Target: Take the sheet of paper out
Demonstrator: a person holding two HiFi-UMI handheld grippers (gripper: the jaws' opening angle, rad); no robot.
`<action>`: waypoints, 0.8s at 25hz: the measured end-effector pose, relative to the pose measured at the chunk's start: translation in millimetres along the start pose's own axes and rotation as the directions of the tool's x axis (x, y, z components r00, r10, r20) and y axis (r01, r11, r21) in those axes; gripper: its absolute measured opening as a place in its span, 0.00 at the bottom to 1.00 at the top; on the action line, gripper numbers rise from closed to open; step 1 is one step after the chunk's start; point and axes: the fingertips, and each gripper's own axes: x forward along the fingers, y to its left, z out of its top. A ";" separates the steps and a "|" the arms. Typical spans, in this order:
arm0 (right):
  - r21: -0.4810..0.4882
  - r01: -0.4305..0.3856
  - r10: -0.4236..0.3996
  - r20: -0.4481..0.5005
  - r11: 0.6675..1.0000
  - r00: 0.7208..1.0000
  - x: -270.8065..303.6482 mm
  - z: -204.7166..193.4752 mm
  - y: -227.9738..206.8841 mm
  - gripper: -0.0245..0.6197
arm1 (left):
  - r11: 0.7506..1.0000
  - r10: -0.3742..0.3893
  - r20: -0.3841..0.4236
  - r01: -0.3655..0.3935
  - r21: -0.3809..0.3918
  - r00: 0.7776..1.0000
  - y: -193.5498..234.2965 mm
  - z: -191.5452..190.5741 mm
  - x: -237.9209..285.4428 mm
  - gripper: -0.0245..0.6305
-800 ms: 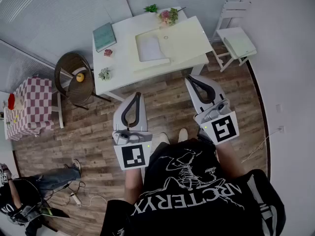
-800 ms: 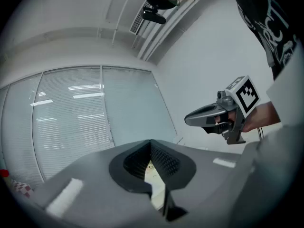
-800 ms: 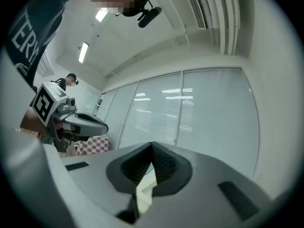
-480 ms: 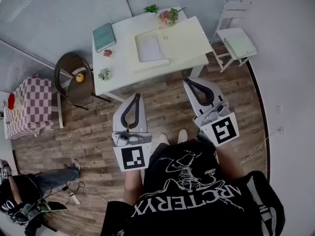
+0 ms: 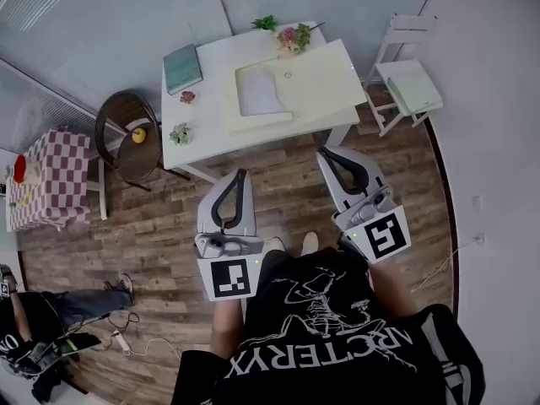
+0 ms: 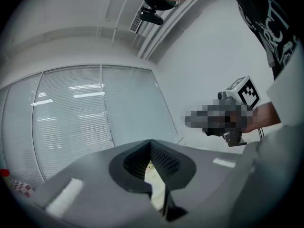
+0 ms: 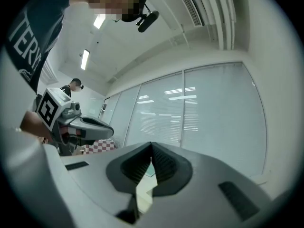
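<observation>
Hidden or unclear: at the lower left edge a seated person (image 5: 34,327) is cut off by the frame. The wearer's black shirt (image 5: 329,336) covers both forearms below the marker cubes. Through each gripper's slot only a pale sliver shows, which cannot be identified.

Left gripper (image 5: 242,174): its ribbed dark pads meet tip to tip in its own view (image 6: 151,142), with nothing between them. Right gripper (image 5: 321,151): same condition, jaws together and empty (image 7: 152,145). Both hang over the plank wooden floor (image 5: 152,226), clear of the white table (image 5: 211,116).

Surroundings, left to right:
- a checked-cloth table (image 5: 46,175)
- a round wicker chair (image 5: 126,133) bearing a yellow fruit (image 5: 138,134)
- a teal book (image 5: 181,67) on the table
- the sheet of paper (image 5: 257,91), flat on the left part of a pale yellow holder (image 5: 325,78); whether this is a folder or a tray cannot be told
- flowers (image 5: 293,37) behind it
- a white slatted chair (image 5: 409,83)
</observation>
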 end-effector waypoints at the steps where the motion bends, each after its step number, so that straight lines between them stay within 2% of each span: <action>1: 0.002 -0.006 0.006 0.000 1.000 1.000 -0.5 -1.3 -2.2 0.06 | 1.000 0.005 0.000 -0.005 0.002 1.000 -1.3 -0.1 2.1 0.05; 4: 0.004 -0.020 0.020 0.000 1.000 1.000 -2.4 -7.6 -8.7 0.06 | 1.000 0.021 0.005 -0.022 0.022 1.000 -3.3 -1.0 8.4 0.06; 8: 0.006 -0.036 0.036 -0.012 0.999 0.999 -0.2 -19.4 -18.5 0.06 | 0.998 0.053 -0.030 -0.054 -0.029 0.998 -1.9 -14.2 20.2 0.06; 11: 0.007 -0.042 0.042 -0.013 0.999 0.999 12.7 -26.6 -31.8 0.06 | 0.998 0.048 -0.024 -0.049 -0.026 0.999 2.4 -17.0 41.9 0.06; 15: 0.006 -0.043 0.043 -0.018 0.999 0.999 50.2 -41.2 -52.5 0.06 | 0.999 0.040 -0.028 -0.041 -0.029 0.999 23.8 -31.2 78.5 0.06; 20: 0.001 -0.026 0.026 -0.048 1.000 0.998 120.6 -61.9 -77.2 0.06 | 0.999 0.008 -0.029 -0.009 -0.051 1.000 72.4 -56.7 139.0 0.05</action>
